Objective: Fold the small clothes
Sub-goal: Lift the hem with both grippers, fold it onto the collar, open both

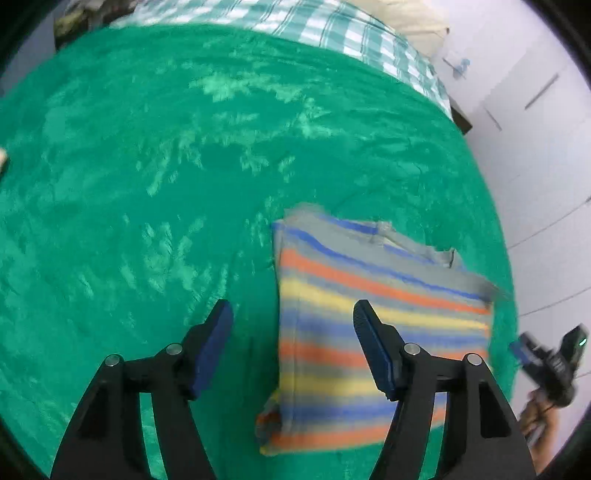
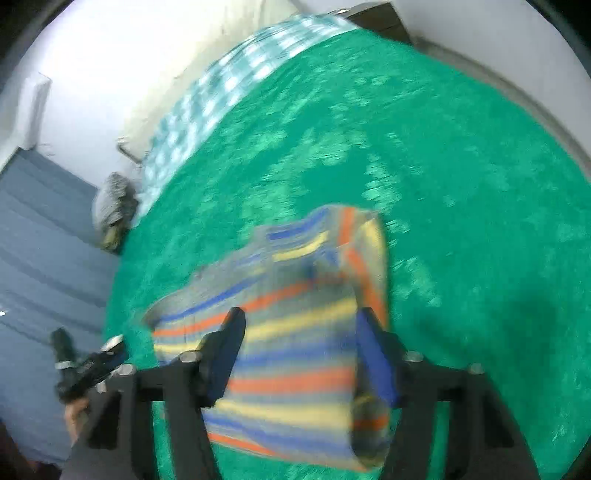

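Two grippers hang over a green blanket with one small striped garment lying folded on it, near the blanket's edge. The left gripper has its jaws apart with nothing between the pads; the garment lies just right of the gap, under the right finger. The right gripper also stands apart, the blurred garment below it, and no pad presses on cloth. A checked sheet lies past the blanket's far side
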{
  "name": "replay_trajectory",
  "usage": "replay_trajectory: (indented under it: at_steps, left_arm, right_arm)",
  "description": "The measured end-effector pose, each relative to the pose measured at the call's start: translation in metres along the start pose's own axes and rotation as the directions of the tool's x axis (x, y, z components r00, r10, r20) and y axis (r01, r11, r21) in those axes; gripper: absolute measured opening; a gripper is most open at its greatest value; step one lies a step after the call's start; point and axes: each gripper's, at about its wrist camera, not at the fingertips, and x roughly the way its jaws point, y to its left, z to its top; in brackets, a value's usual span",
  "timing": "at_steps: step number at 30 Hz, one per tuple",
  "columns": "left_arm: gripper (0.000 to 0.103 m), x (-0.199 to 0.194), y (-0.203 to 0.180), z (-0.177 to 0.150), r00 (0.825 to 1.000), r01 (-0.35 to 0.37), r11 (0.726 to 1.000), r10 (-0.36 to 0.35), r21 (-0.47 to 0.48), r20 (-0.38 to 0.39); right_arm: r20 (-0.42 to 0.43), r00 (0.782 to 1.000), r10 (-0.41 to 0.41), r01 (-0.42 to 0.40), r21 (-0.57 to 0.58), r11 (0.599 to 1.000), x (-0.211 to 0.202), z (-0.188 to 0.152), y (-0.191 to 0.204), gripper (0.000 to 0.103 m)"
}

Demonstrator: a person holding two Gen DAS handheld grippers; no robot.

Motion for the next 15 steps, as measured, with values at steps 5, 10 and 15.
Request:
replay_trajectory:
  at_steps: [5, 10, 15]
  left_arm:
    - [0.079, 0.01, 0.006, -0.073, 0.999, 0.039, 0.997, -0.038, 0.06, -0.014]
    - [0.045, 0.032, -0.008, -0.148, 0.995, -0.012, 0.991, 0.025, 0.134, -0.101]
    - [0.011, 0.037, -0.01, -0.159, 0.979, -0.122, 0.974, 0.15, 0.192, -0.139]
  right_arm:
    - [0.004, 0.999, -0.055, 0.055, -0.11, 0.992, -0.008, -0.043, -0.016, 0.063]
    - [-0.074, 0.997, -0.03, 0.017, -0.161, 0.987, -0.011, -0.081, -0.034, 0.063]
    - [-0.143, 0.973, -0.179, 0.167, -0.092, 0.982, 0.02, -0.094, -0.055, 0.008]
